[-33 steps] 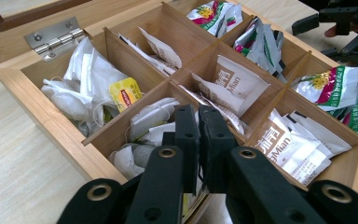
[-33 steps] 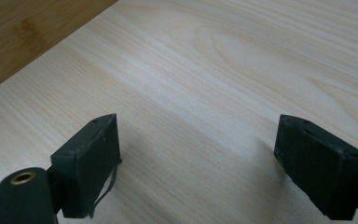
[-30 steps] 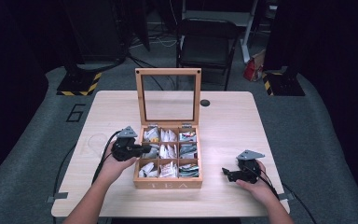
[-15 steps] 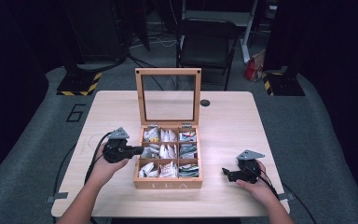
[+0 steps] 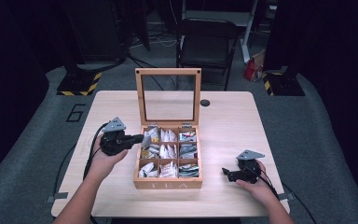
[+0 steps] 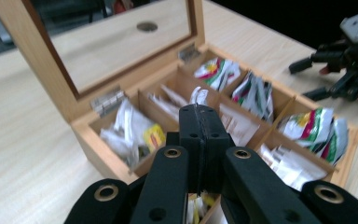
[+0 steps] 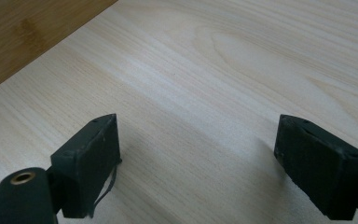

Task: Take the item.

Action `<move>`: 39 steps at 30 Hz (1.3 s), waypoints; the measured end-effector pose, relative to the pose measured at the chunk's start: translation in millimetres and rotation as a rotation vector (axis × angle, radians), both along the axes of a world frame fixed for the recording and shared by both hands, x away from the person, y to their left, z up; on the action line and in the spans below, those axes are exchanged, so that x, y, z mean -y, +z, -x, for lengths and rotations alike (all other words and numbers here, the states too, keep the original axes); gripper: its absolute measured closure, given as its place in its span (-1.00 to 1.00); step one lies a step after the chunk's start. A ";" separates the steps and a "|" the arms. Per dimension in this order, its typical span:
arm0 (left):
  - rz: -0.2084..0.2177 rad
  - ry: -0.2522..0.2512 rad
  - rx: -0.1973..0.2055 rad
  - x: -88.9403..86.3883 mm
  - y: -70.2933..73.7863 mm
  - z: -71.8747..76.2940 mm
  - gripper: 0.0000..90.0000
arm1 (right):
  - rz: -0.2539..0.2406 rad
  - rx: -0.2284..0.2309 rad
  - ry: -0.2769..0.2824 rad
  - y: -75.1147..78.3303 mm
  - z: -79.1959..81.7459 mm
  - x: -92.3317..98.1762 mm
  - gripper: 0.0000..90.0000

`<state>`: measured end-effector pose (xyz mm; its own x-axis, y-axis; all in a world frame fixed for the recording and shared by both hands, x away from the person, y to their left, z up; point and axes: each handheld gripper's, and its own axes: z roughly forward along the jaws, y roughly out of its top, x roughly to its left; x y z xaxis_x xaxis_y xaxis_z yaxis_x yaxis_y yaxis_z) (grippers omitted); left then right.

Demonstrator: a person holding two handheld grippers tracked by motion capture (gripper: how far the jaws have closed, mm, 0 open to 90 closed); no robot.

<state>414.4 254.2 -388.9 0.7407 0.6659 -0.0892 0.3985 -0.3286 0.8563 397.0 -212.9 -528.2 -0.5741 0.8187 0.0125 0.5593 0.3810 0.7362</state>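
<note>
The wooden table (image 5: 223, 116) holds the tea box (image 5: 168, 182), its lid (image 5: 168, 72) standing straight up at the back. The left gripper (image 5: 140, 138) points sideways over the box's tea bags (image 6: 129, 128), jaws pressed together on nothing. The right gripper (image 5: 227, 173), well right of the box, has jaws spread wide.

A wooden tea box (image 5: 168, 183) sits in the middle of the table. Its lid (image 5: 168, 73), a wood frame with a clear window, stands straight up at the back. Inside are nine small squares, each stuffed with tea bags (image 6: 315, 132) in paper packets.
</note>
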 end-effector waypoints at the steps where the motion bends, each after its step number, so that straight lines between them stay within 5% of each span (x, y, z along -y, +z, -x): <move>1: 0.004 -0.001 0.010 0.3 2.9 0.3 1.00 | 0.000 0.000 0.000 0.0 0.0 0.0 -0.70; 23: 0.010 0.025 0.032 0.0 15.2 0.6 1.00 | 0.001 0.001 0.001 0.0 -0.1 0.1 -0.70; 39: 0.021 0.105 0.045 -28.2 35.5 1.4 1.00 | 0.001 0.001 0.001 0.0 -0.1 0.1 -0.70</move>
<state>413.0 282.4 -353.4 0.6707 0.7382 -0.0723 0.3908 -0.2689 0.8803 397.1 -213.0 -528.1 -0.5746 0.8184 0.0111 0.5582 0.3820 0.7365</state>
